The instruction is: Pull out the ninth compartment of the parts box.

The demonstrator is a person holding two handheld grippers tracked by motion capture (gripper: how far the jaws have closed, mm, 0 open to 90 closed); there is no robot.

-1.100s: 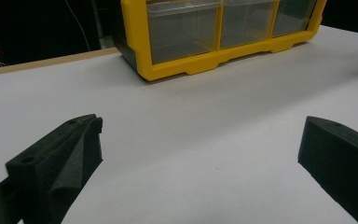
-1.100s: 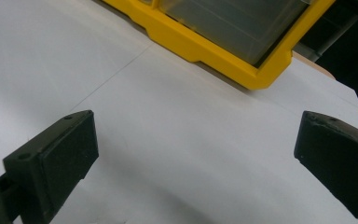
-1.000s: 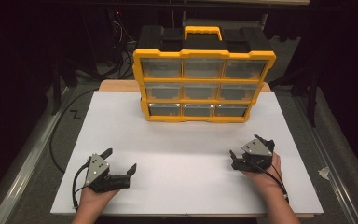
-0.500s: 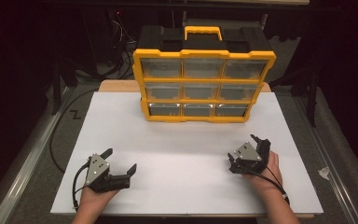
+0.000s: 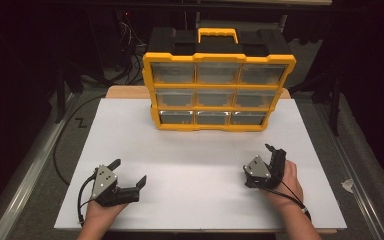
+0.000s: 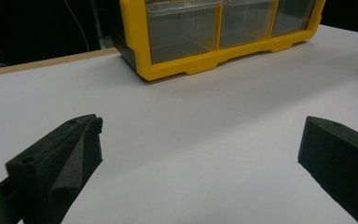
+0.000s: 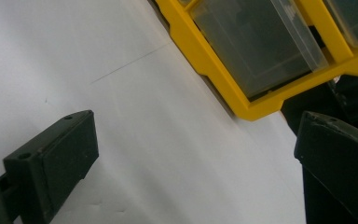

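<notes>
The left gripper (image 5: 130, 172) rests low on the white desk (image 5: 200, 150) near its front edge, jaws spread wide with nothing between them. In the left gripper view both black foam-faced jaws stand far apart over bare surface, aimed toward the lower left corner of the drawer cabinet (image 6: 214, 37).

The right gripper (image 5: 275, 155) sits near the front right of the desk, rolled onto its side in the hand (image 5: 287, 180). Its jaws are likewise spread and hold nothing. The right gripper view is tilted accordingly and looks toward a lower corner of the cabinet.

The yellow and black drawer cabinet (image 5: 219, 85) stands upright at the far middle of the desk, well apart from both grippers. It presents three rows of three clear drawers toward the person, with a yellow carry handle (image 5: 218, 34) on top. This orientation puts the drawer fronts within frontal reach.

The open, aimed stance of both grippers suggests an approach to the drawers is being prepared. No brand, label or legible writing is visible on the cabinet or the grippers.
</notes>
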